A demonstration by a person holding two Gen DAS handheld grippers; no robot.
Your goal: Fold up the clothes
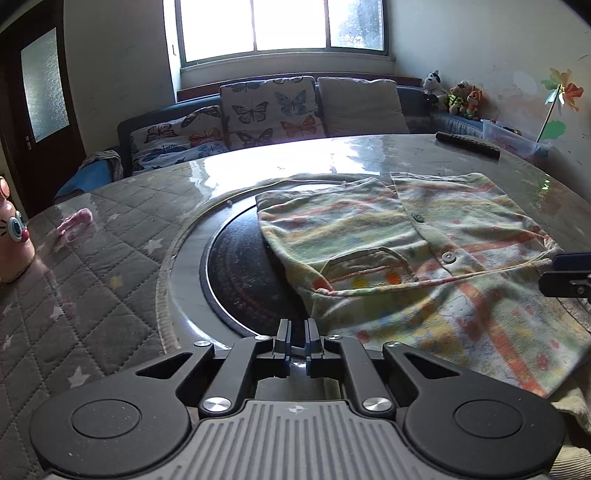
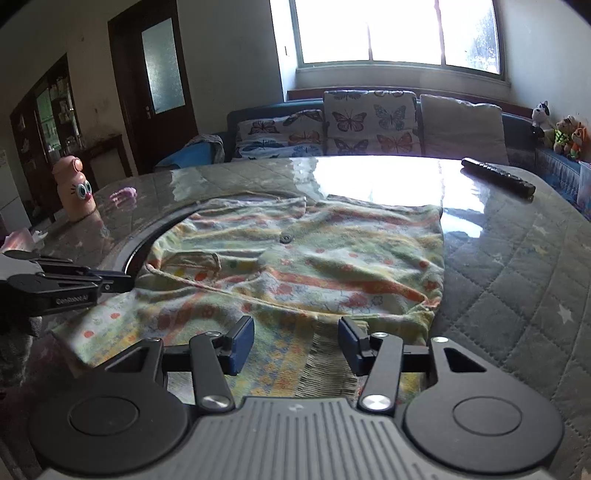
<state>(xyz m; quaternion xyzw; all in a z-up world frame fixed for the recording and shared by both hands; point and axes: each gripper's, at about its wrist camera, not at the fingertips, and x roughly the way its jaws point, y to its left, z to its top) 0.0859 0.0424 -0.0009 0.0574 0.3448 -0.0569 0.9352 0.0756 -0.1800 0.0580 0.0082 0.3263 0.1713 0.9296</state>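
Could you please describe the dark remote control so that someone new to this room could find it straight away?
Start at the big round table with its quilted, star-patterned cover. Beyond the striped shirt spread on it, toward the sofa, the remote control lies at the far right edge. It is the only long, flat, black bar on the table.

We look low and close across the table [image 1: 110,236] from each gripper toward the far window [image 2: 399,31]. Both views share the shirt [image 1: 424,236], sofa [image 2: 369,122] and window.
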